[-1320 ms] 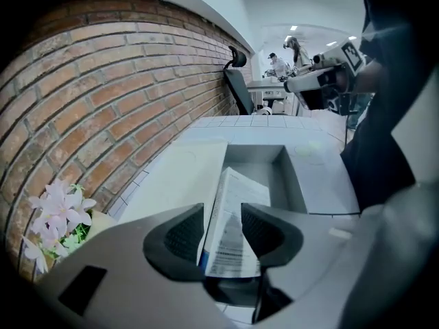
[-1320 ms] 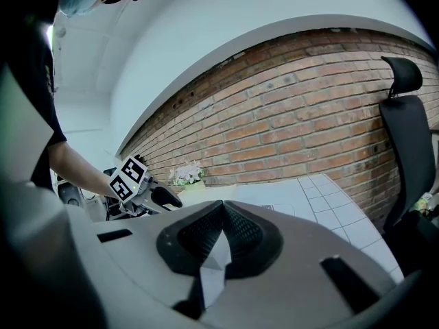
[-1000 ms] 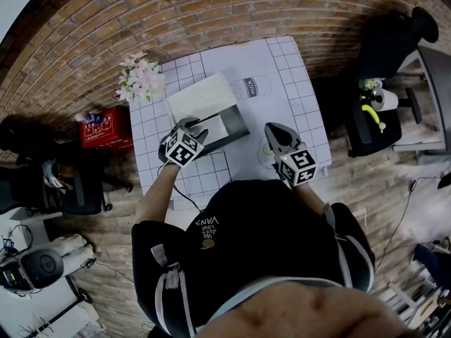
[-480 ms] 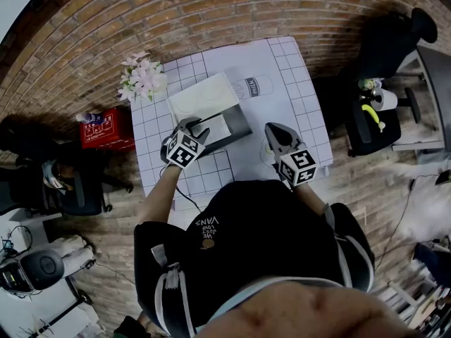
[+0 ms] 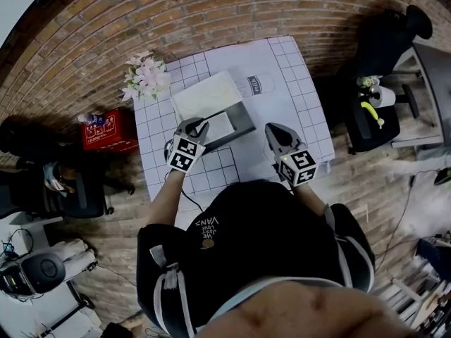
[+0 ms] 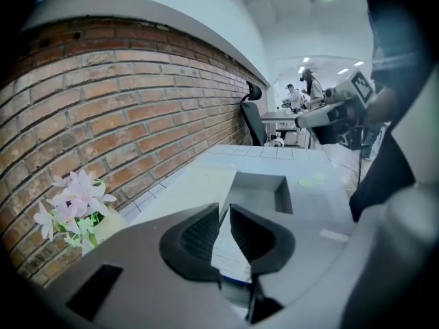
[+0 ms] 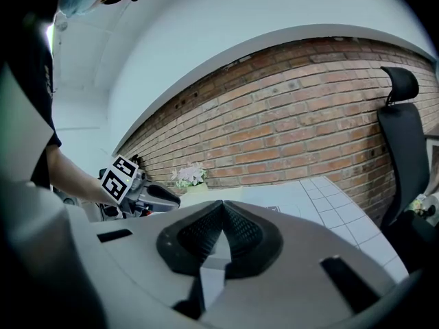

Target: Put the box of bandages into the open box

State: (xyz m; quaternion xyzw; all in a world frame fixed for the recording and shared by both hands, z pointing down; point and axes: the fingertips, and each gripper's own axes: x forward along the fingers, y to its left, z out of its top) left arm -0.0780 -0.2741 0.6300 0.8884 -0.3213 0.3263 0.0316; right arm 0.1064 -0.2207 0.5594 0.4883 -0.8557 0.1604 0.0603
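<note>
The small, flat white box of bandages (image 6: 232,256), blue along its near edge, stands on edge in the left gripper (image 6: 225,212), whose jaws have just closed on it. Just beyond sits the grey rectangular open box (image 6: 282,196) on the table, its white lid (image 6: 188,187) lying open to the left.

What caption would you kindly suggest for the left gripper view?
Left claw, just closed on the bandage box, before the open box; flowers by the brick wall.

The left gripper (image 5: 199,125) points toward one o'clock off a bare forearm; its jaws have just been closing and now pinch the box of bandages (image 6: 228,252). The right gripper (image 5: 272,129) points toward eleven o'clock, jaws together, nothing between them.
</note>
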